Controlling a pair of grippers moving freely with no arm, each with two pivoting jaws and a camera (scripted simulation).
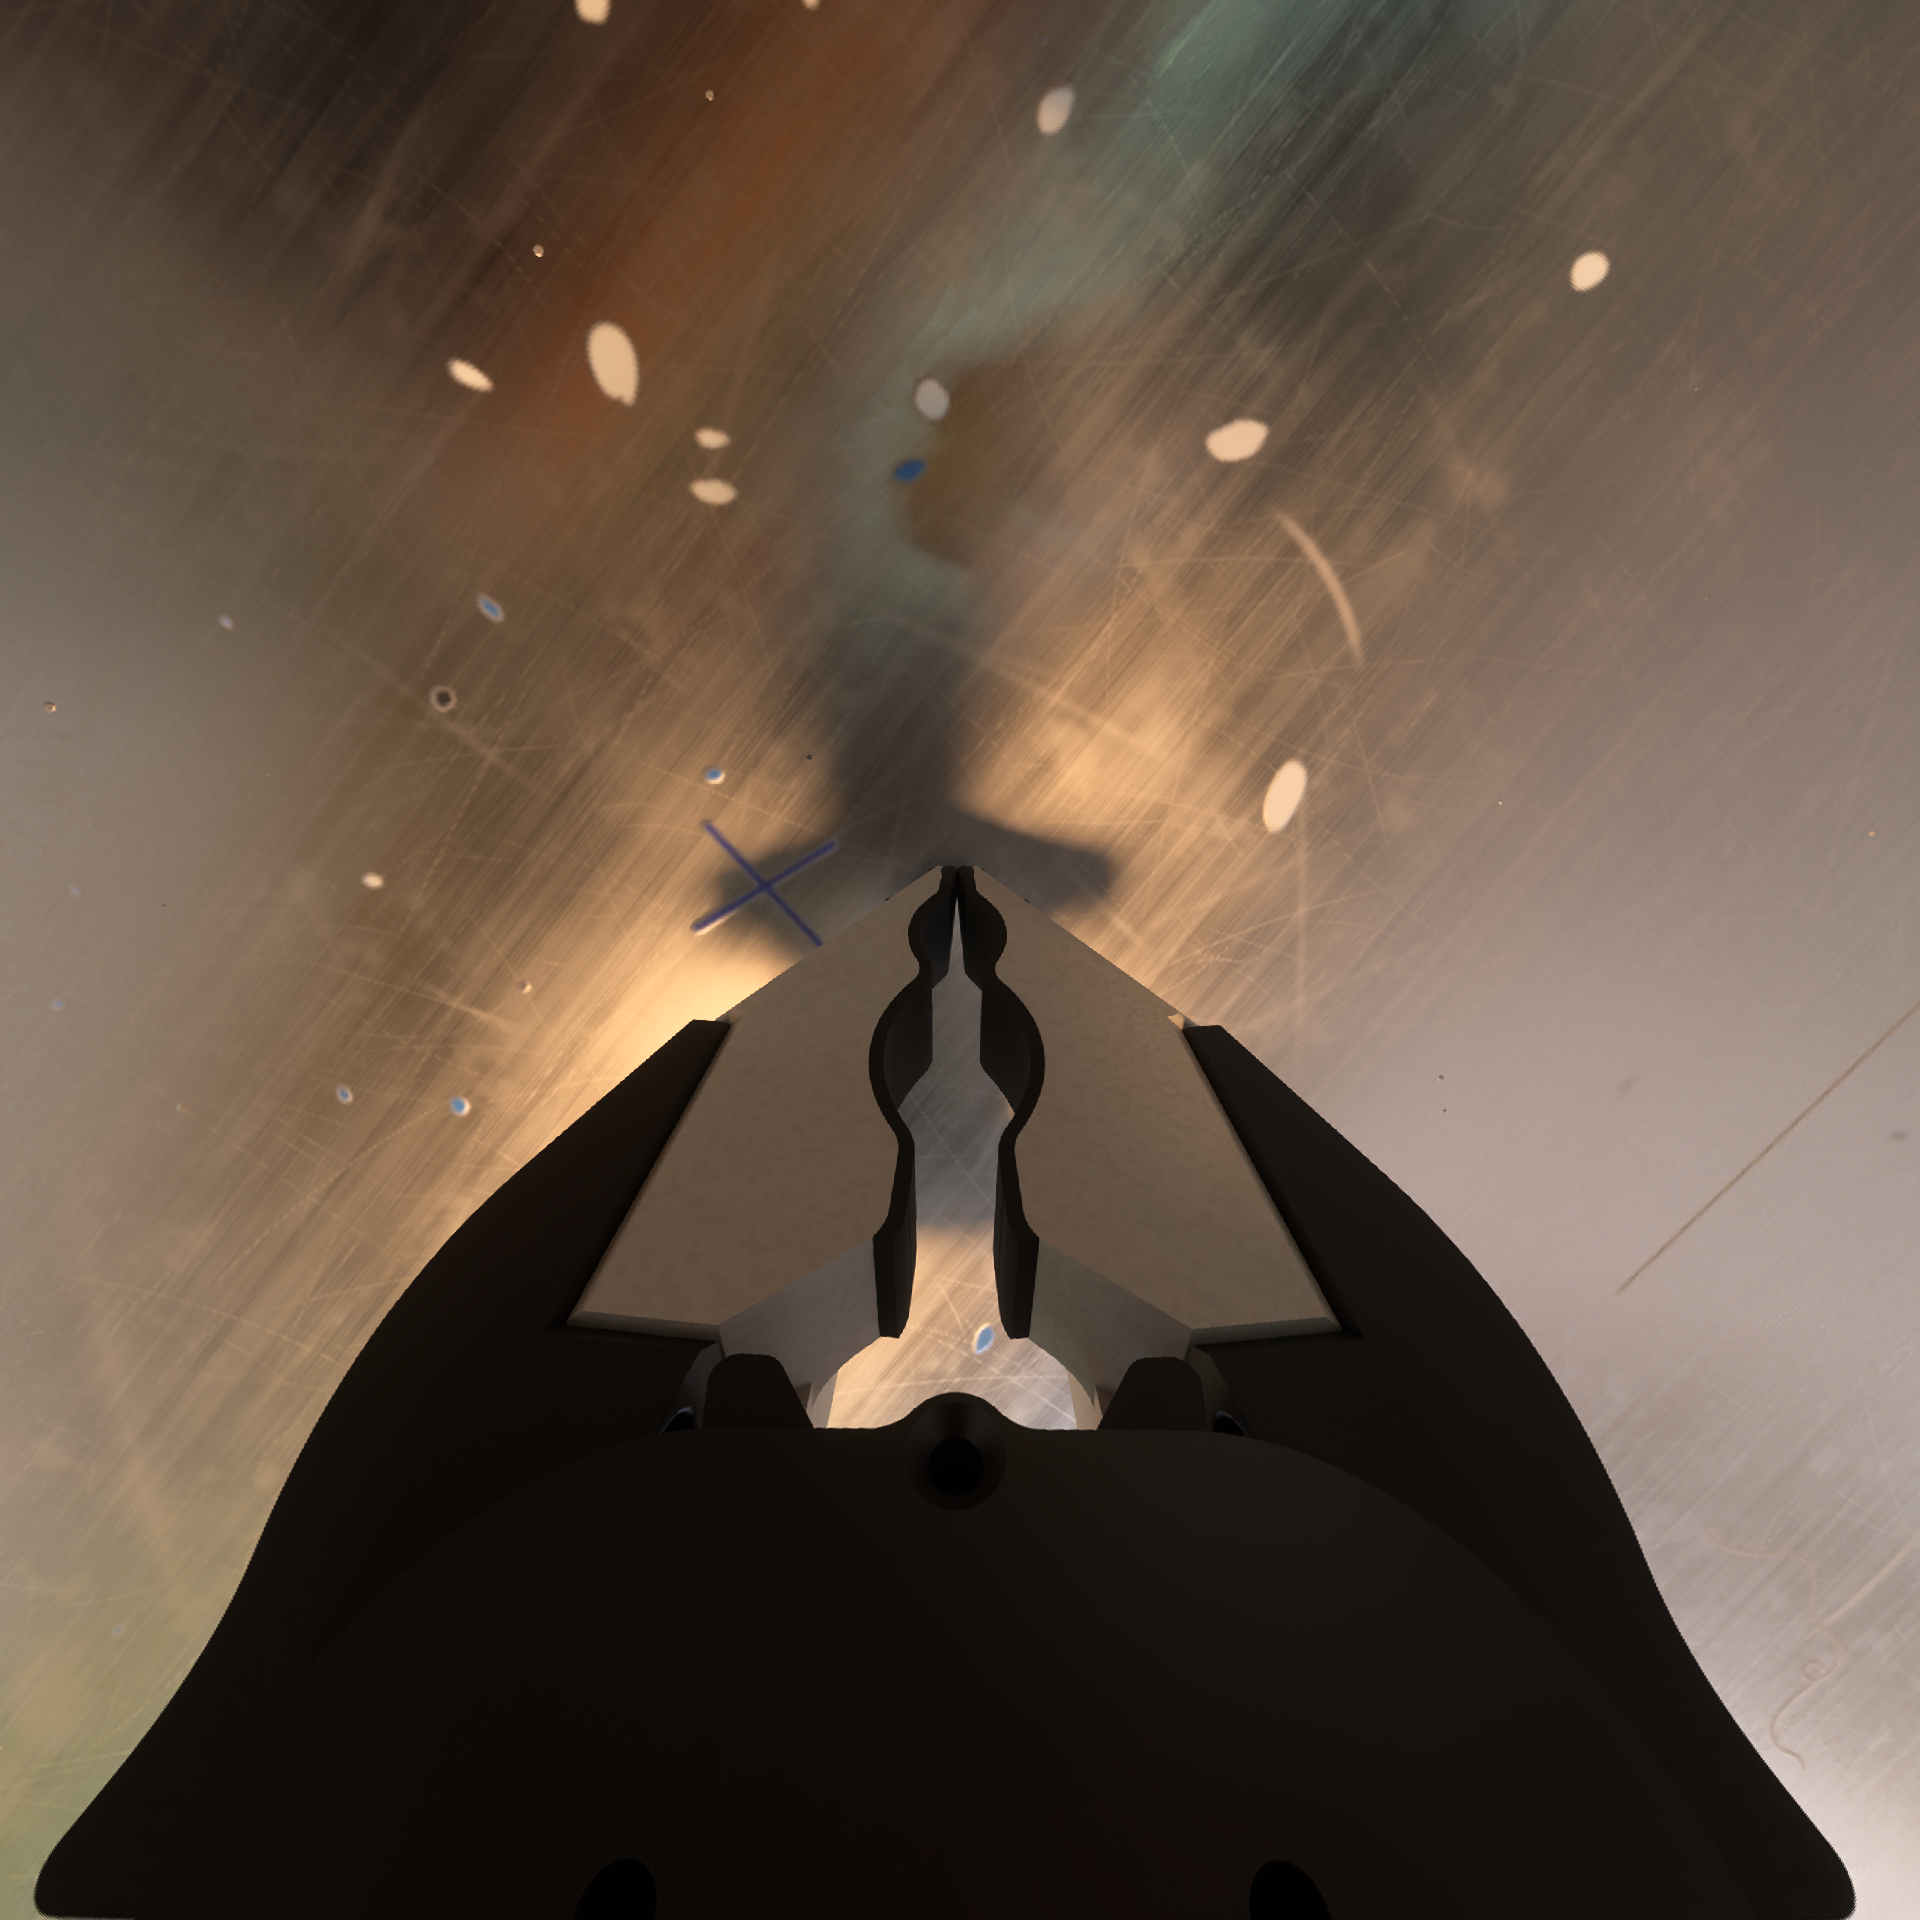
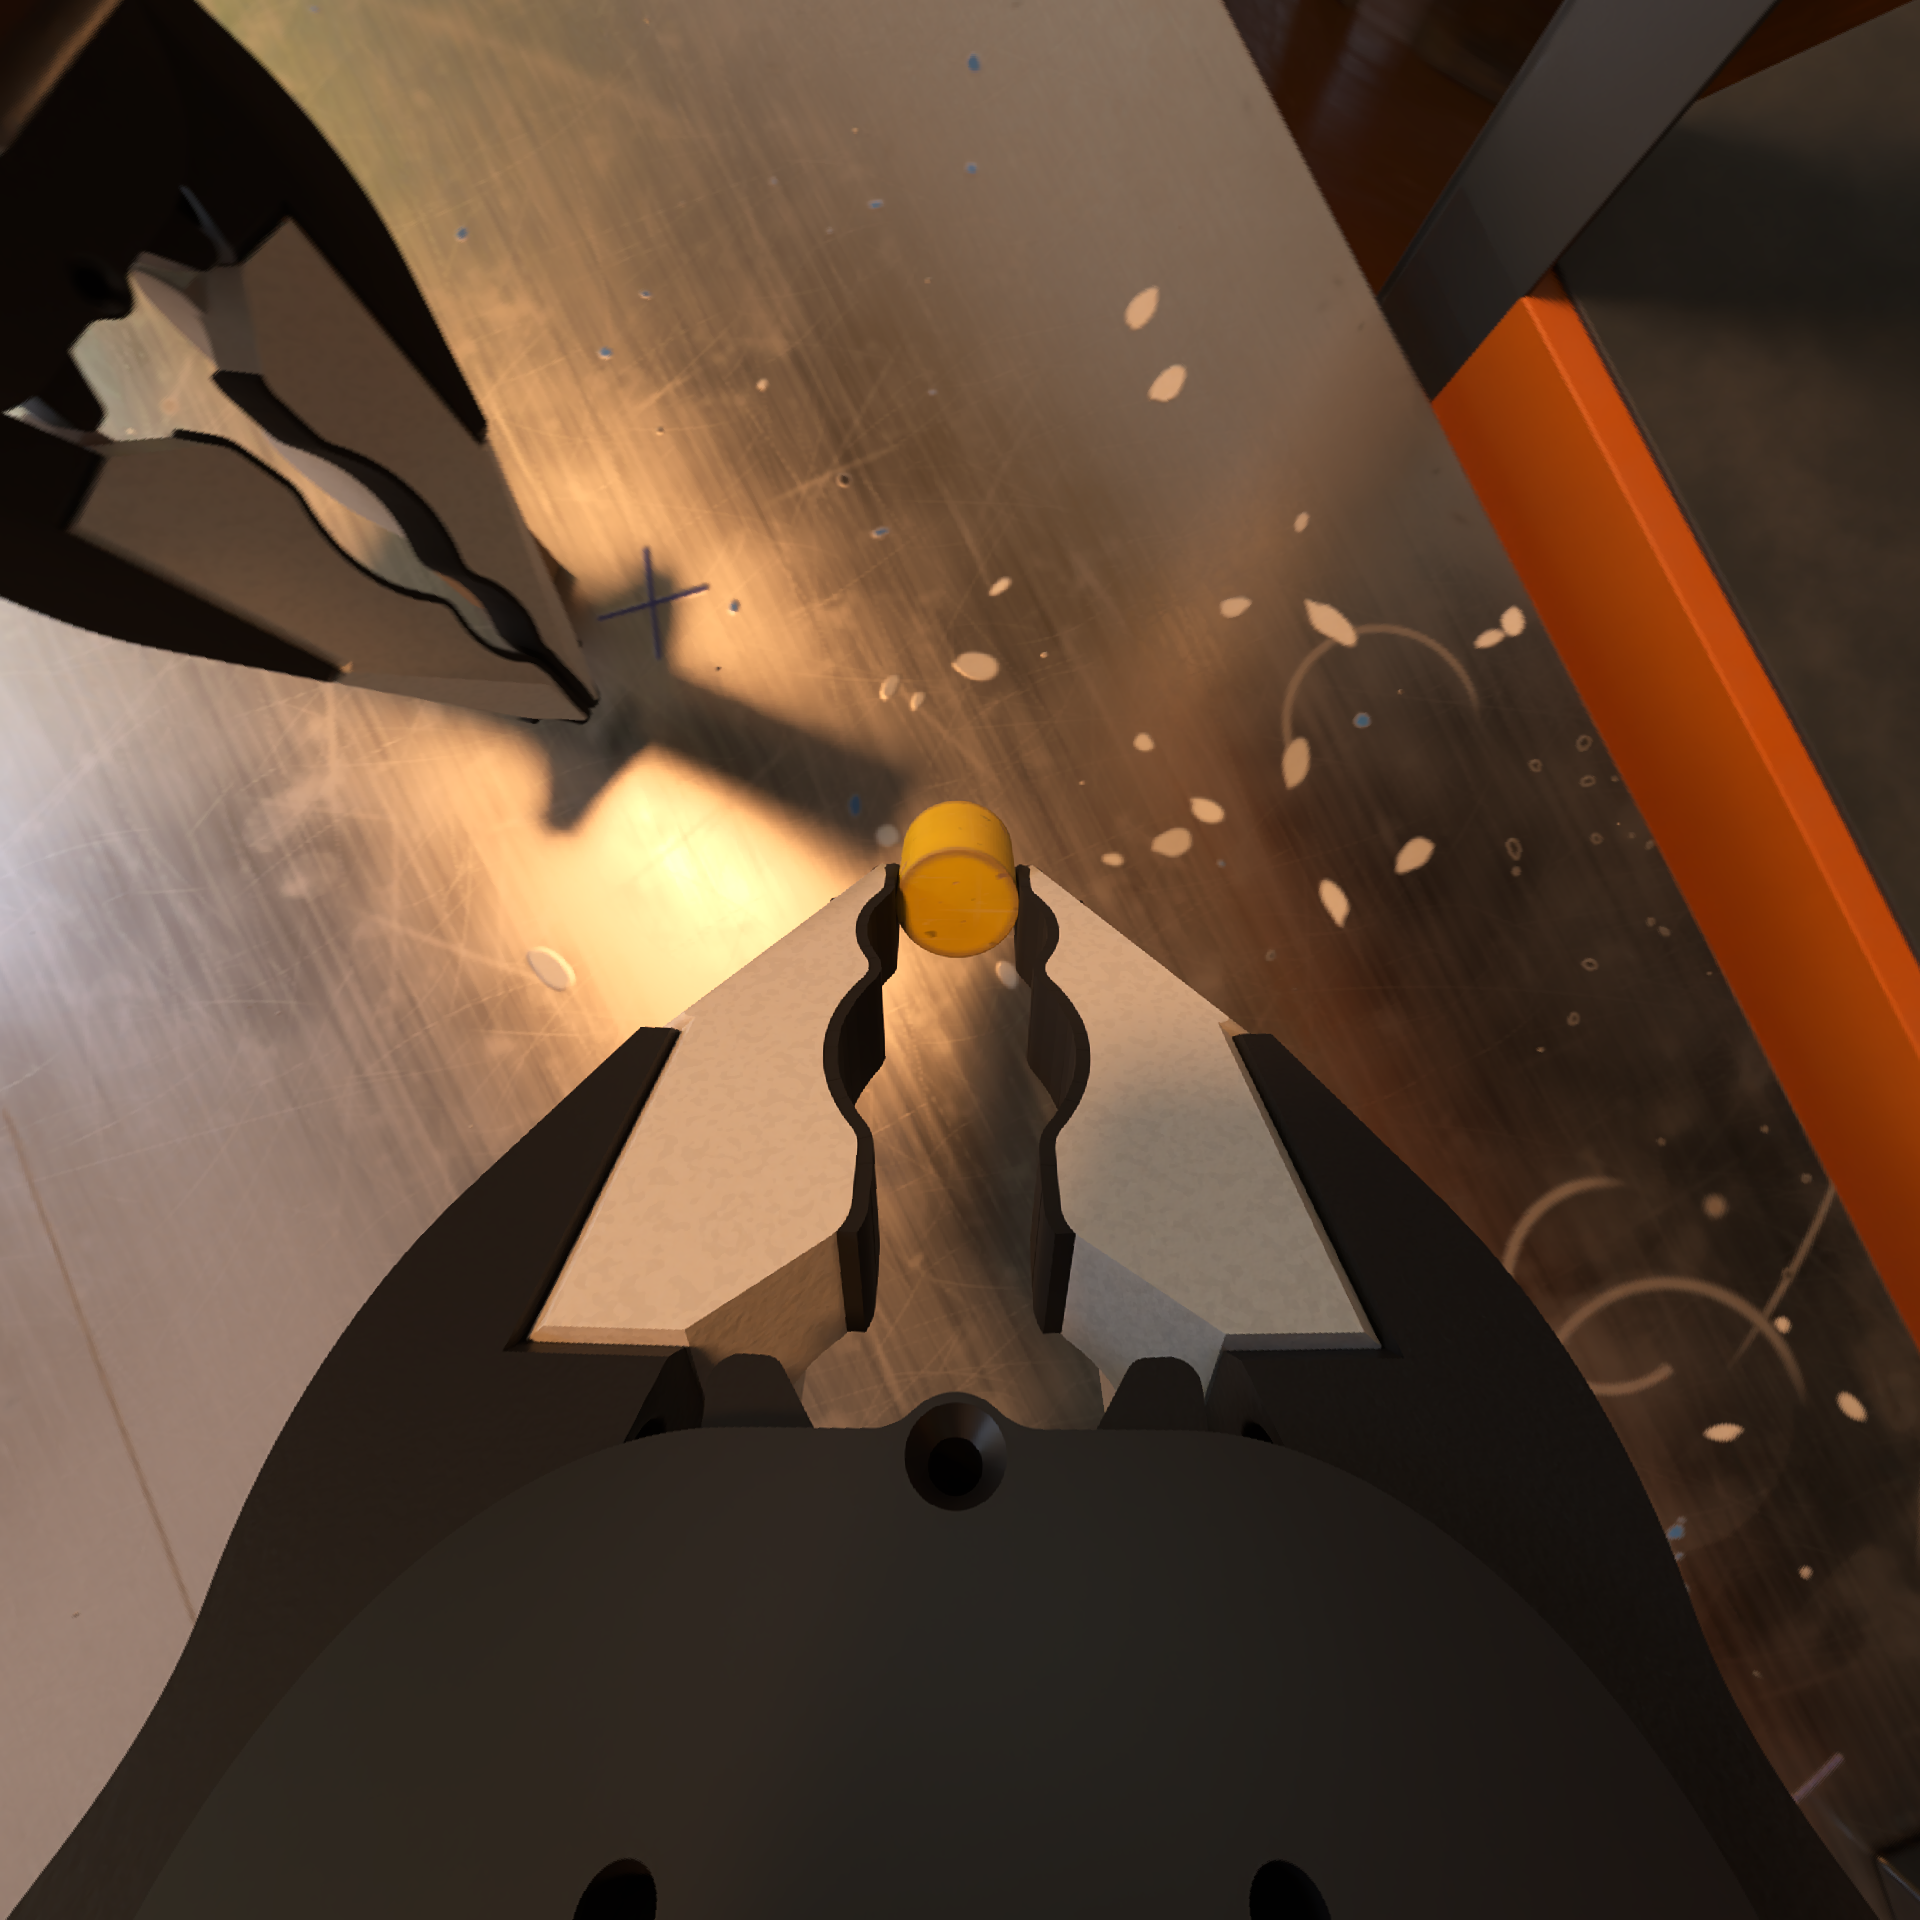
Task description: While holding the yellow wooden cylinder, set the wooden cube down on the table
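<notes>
Gleaming scratched metal table (image 2: 312, 1039), yellow cylinder (image 2: 956, 894)

Wooden cube (image 2: 562, 592) mostly hidden

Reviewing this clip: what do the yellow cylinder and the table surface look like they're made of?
Yellow cylinder, held between the right gripper fingertips: likely painted wood, a matte, even yellow coat with a few small dark specks on its flat end; no grain shows. Table: looks like brushed metal, with fine directional scratches, soft glare, and pale paint-like flecks and ring marks.
</notes>
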